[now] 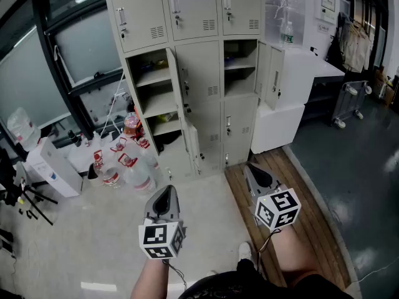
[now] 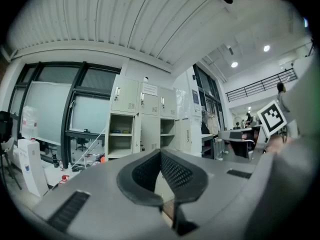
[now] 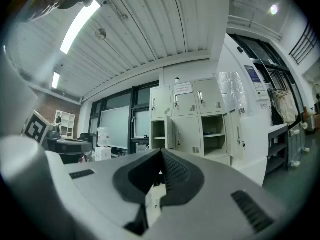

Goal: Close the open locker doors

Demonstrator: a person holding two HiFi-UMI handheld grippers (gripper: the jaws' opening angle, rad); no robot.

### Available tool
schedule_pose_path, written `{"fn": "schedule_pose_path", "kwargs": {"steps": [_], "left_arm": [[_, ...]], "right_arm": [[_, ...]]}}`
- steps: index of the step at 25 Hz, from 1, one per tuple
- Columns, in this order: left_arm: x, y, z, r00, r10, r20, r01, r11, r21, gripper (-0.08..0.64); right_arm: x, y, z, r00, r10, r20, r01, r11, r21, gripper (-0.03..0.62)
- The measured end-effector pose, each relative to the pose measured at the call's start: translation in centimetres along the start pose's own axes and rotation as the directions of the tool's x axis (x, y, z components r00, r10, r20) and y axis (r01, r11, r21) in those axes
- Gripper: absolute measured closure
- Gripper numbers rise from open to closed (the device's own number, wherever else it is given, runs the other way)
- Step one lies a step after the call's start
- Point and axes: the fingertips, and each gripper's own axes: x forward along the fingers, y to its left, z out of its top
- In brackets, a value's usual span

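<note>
Boxy beige sheet-metal lockers (image 1: 215, 17), three vented doors (image 1: 274, 76) ajar; ribbed grey left tool (image 1: 167, 190) and right tool (image 1: 250, 168) both pinched shut, empty.

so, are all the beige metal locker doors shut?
No, a beige metal left-column door and a beige metal right-column door stand swung open, shelves exposed.

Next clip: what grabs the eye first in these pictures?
The beige locker bank straight ahead, with its upper left door, lower left door and right door hanging open. Big water bottles crowd the floor at its left foot. Low in the head view, the left gripper and right gripper are shut, empty.
</note>
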Motion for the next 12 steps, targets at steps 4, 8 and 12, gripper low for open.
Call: {"fn": "schedule_pose_path", "kwargs": {"steps": [4,8,12], "left_arm": [[-0.1,0.07,-0.12,1.0,-0.002,0.0,0.002,1.0,-0.001,0.557],[0.0,0.42,-0.09,1.0,-0.002,0.002,0.002,1.0,-0.001,0.557],[-0.06,0.56,-0.09,1.0,0.002,0.005,-0.002,1.0,-0.001,0.557]], "right_arm": [[0.06,0.21,0.01,1.0,0.0,0.001,0.0,1.0,0.0,0.592],[0.4,0.61,0.28,1.0,0.012,0.018,-0.012,1.0,-0.003,0.592],[0.41,0.84,0.59,0.999,0.017,0.032,-0.016,1.0,-0.023,0.592]]}}
